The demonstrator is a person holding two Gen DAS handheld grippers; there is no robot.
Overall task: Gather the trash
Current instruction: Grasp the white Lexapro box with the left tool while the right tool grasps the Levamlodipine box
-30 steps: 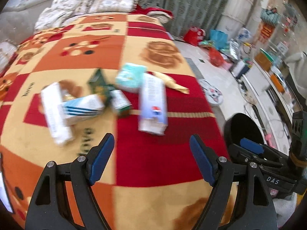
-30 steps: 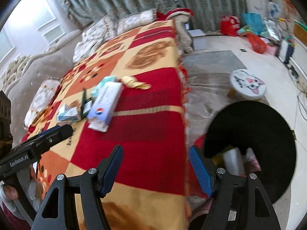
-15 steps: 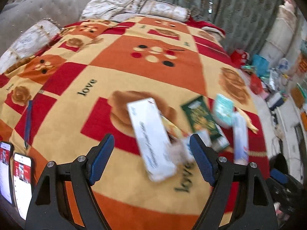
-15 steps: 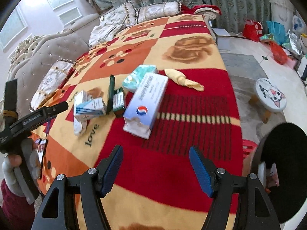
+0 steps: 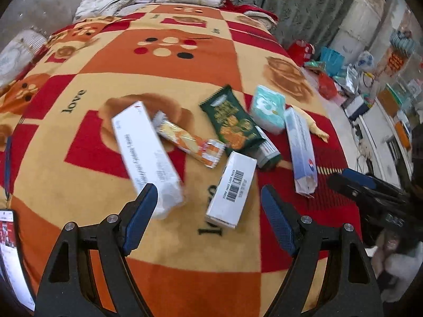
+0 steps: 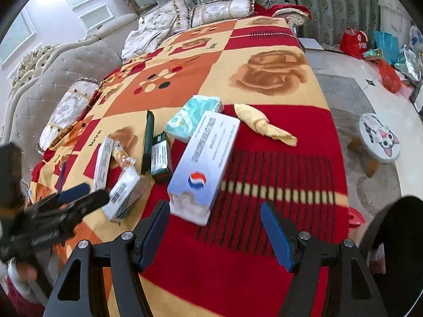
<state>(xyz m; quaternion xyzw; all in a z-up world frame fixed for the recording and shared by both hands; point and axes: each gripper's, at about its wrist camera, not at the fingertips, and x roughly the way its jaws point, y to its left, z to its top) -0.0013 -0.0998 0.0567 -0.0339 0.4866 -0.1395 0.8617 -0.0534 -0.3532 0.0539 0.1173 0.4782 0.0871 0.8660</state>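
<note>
Trash lies scattered on a red, orange and yellow blanket (image 5: pixel 164 60) over a bed. A small white barcode box (image 5: pixel 232 189) sits just ahead of my left gripper (image 5: pixel 208 211), which is open and empty. Beside it lie a long white box (image 5: pixel 145 153), an orange snack wrapper (image 5: pixel 187 141), a dark green wrapper (image 5: pixel 231 121) and a teal tissue pack (image 5: pixel 268 108). My right gripper (image 6: pixel 215 231) is open and empty, just short of a long blue-white box (image 6: pixel 205 163). A yellow twisted wrapper (image 6: pixel 264 125) lies beyond it.
A black trash bin (image 6: pixel 396 251) stands on the floor at the bed's right edge. A cat-face stool (image 6: pixel 380 137) and bags (image 6: pixel 354 42) sit farther out on the floor. Pillows (image 6: pixel 219 13) line the bed's far end. Phones (image 5: pixel 10 251) lie at the left.
Both grippers swung from the bin side toward the trash and drew closer to it. The barcode box now lies ahead of the left gripper, the blue-white box ahead of the right. Jaws stayed open.
</note>
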